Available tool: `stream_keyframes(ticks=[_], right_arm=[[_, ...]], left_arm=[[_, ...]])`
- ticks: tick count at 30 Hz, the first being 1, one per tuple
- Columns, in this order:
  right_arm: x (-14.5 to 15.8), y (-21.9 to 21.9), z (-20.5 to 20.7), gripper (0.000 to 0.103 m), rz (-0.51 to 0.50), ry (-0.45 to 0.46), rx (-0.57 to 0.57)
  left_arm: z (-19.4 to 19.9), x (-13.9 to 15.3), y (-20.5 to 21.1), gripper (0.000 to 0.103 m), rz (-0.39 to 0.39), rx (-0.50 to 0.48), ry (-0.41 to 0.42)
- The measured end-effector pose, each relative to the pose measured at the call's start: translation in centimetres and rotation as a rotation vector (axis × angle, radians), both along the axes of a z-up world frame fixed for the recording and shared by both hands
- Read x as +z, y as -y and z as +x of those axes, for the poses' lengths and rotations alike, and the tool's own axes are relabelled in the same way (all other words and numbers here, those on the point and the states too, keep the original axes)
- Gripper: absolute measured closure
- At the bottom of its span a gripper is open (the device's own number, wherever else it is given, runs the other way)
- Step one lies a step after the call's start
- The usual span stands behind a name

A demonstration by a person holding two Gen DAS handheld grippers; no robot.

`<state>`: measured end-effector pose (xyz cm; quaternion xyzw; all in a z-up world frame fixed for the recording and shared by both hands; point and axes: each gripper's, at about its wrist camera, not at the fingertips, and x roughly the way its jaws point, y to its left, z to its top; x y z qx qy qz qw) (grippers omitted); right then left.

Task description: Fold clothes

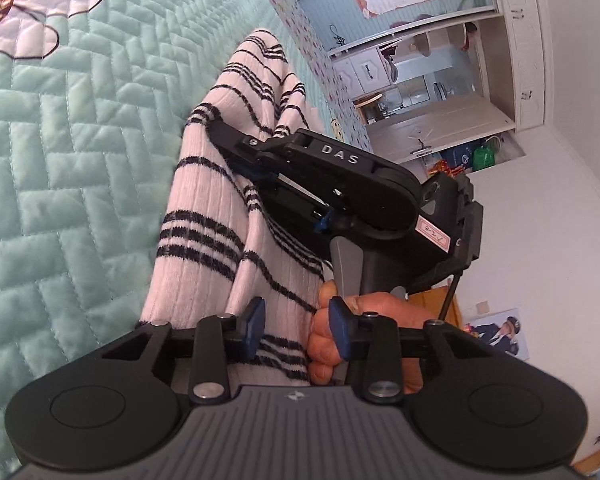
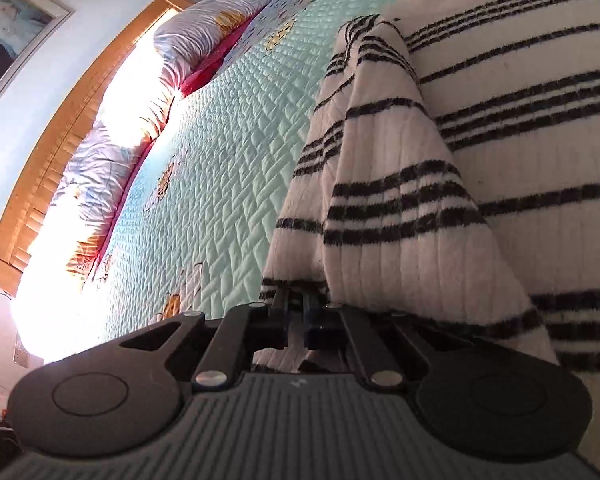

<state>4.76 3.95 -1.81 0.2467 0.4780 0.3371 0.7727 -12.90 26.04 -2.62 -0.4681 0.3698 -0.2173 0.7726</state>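
Note:
A white knit sweater with black stripes hangs over the quilted mint bedspread. My left gripper is open, its blue pads apart, with the sweater's edge lying between and behind them. The right gripper shows in the left wrist view, held by a hand, shut on the sweater's fabric. In the right wrist view my right gripper is shut on the sweater, which drapes over its fingertips and fills the right side.
The bed has a wooden headboard and pillows along it. A wardrobe and shelves stand past the bed's edge. A framed picture hangs on the wall.

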Motion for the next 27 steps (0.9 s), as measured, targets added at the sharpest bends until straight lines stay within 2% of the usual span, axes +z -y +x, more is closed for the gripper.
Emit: stream_keyframes(ticks=[2, 4, 7, 9, 10, 11, 12, 14, 17, 19, 20, 21, 22, 23, 24, 27], right_arm=[[0.5, 0.8, -0.4, 0.099, 0.024, 0.001, 0.005], [1.5, 1.8, -1.0, 0.089, 0.064, 0.007, 0.001], [3.0, 2.4, -2.4, 0.084, 0.130, 0.056, 0.007], [2.4, 2.1, -2.4, 0.077, 0.135, 0.057, 0.002], [1.7, 1.4, -1.9, 0.077, 0.104, 0.055, 0.008], [0.8, 0.7, -1.4, 0.086, 0.068, 0.053, 0.015], [0.0, 0.0, -0.9, 0.100, 0.031, 0.051, 0.023], [0.5, -0.2, -0.4, 0.099, 0.024, 0.023, 0.038], [3.1, -0.1, -0.9, 0.088, 0.014, 0.067, 0.067], [4.4, 0.1, -0.8, 0.083, 0.088, 0.111, 0.044], [4.4, 0.0, -0.4, 0.081, 0.119, 0.115, 0.030], [3.6, -0.5, 0.2, 0.077, 0.086, 0.097, 0.021], [2.7, -1.1, 0.9, 0.079, 0.043, 0.074, 0.013], [1.3, -1.8, 1.3, 0.090, -0.011, 0.054, 0.025], [0.4, -2.1, 1.5, 0.103, 0.001, 0.069, 0.022], [1.2, -2.3, 1.7, 0.101, 0.011, 0.050, 0.027]], left_arm=[[-0.1, 0.1, 0.0, 0.065, 0.002, -0.006, 0.001], [-0.2, 0.3, 0.2, 0.065, 0.020, -0.014, 0.009], [-0.3, 0.3, 0.2, 0.065, 0.027, -0.016, 0.011], [-0.4, 0.3, 0.1, 0.065, 0.029, -0.016, 0.011], [-0.4, 0.3, 0.1, 0.065, 0.034, -0.017, 0.012], [-0.3, 0.4, 0.2, 0.065, 0.040, -0.019, 0.014], [-0.2, 0.6, 0.3, 0.065, 0.046, -0.021, 0.016], [0.0, 0.7, 0.3, 0.065, 0.049, -0.023, 0.016], [-0.1, 0.6, 0.3, 0.065, 0.046, -0.022, 0.014], [0.2, 0.9, 0.5, 0.065, 0.052, -0.023, 0.017], [0.2, 0.9, 0.6, 0.065, 0.055, -0.023, 0.018], [0.2, 0.9, 0.6, 0.065, 0.058, -0.023, 0.018], [0.3, 1.0, 0.7, 0.065, 0.062, -0.023, 0.019], [0.3, 1.0, 0.7, 0.065, 0.066, -0.023, 0.020], [0.4, 1.0, 0.8, 0.065, 0.070, -0.023, 0.020], [0.5, 1.1, 0.9, 0.065, 0.071, -0.027, 0.021]])
